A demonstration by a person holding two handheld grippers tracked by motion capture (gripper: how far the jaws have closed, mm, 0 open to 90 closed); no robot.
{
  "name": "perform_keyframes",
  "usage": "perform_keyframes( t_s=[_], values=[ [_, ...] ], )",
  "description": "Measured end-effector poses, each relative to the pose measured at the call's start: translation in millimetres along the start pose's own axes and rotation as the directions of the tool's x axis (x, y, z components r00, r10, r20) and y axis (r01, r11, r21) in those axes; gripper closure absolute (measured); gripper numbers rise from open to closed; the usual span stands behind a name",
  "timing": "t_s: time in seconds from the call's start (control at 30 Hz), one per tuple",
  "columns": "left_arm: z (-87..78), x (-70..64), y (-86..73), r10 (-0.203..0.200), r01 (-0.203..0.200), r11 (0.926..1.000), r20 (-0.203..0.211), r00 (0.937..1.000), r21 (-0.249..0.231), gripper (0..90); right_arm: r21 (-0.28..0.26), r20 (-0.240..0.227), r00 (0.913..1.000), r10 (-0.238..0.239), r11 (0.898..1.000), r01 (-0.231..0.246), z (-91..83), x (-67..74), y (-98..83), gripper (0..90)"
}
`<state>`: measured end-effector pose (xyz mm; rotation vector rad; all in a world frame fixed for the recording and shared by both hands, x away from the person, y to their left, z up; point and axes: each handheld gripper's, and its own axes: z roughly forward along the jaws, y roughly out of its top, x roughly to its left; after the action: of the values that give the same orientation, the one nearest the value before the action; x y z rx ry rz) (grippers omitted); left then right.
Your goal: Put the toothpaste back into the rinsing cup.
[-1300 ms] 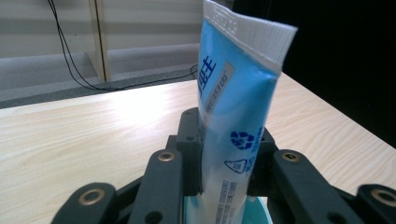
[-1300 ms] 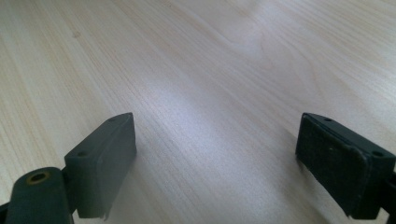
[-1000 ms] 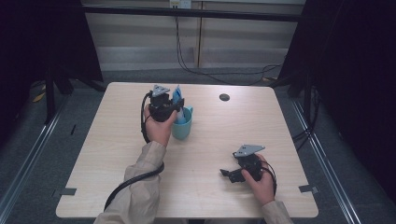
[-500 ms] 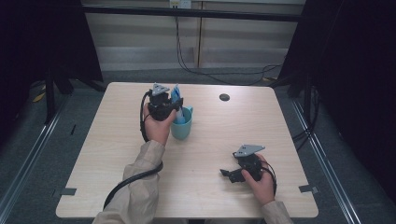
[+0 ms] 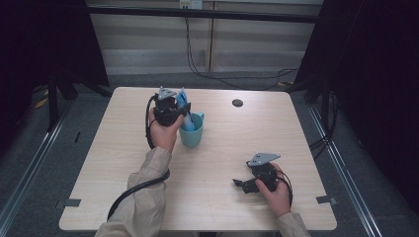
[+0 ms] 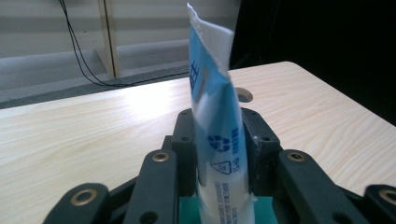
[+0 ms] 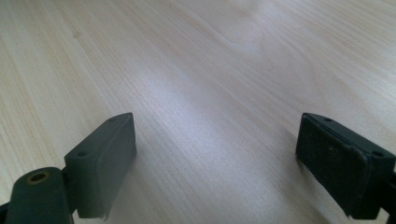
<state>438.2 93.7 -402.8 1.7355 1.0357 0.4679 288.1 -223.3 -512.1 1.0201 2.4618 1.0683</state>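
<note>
A blue and white squeeze tube (image 5: 184, 98) stands upright in a teal mug (image 5: 191, 133) at the back left of the wooden table (image 5: 222, 148). My left gripper (image 5: 172, 109) is beside the mug and shut on the tube. In the left gripper view the pads press both sides of the tube (image 6: 217, 116), with the mug's rim (image 6: 187, 210) below. The jaws have just eased open a little with the tube still between them. At the front right, my right gripper (image 5: 242, 183) rests low over the table. Its jaws (image 7: 215, 158) are open with only bare wood between them.
A dark round cable hole (image 5: 237, 102) sits in the table near the far edge, right of the mug. Black cables trail from both grippers. Dark curtains and frame posts flank the table, with a light wall behind.
</note>
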Motion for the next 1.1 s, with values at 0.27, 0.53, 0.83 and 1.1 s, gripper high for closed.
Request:
perform_keyframes(
  t_s=[0.27,0.53,0.83,1.1],
  values=[
    [0.1,2.9,-0.7,-0.003,0.003,1.0,-0.01,0.9999,-0.002,68.5,-0.001,0.0,1.0,-0.001,1.0,0.001,0.0,0.0,0.0,11.8],
    [0.3,5.3,-0.8,-0.003,0.003,1.0,-0.014,0.9999,0.0,68.0,0.0,0.0,1.0,0.0,1.0,0.0,0.0,0.0,0.0,11.8],
    [-1.2,11.0,-3.3,-0.013,0.013,0.9999,-0.033,0.9994,0.001,66.3,0.0,0.0,1.0,0.0,1.0,0.0,0.0,0.0,0.0,11.8],
    [-3.0,13.7,-4.6,-0.022,0.022,0.9998,-0.037,0.9991,0.0,65.8,0.0,0.0,1.0,0.0,1.0,0.0,0.0,0.0,0.0,11.8]
  ],
)
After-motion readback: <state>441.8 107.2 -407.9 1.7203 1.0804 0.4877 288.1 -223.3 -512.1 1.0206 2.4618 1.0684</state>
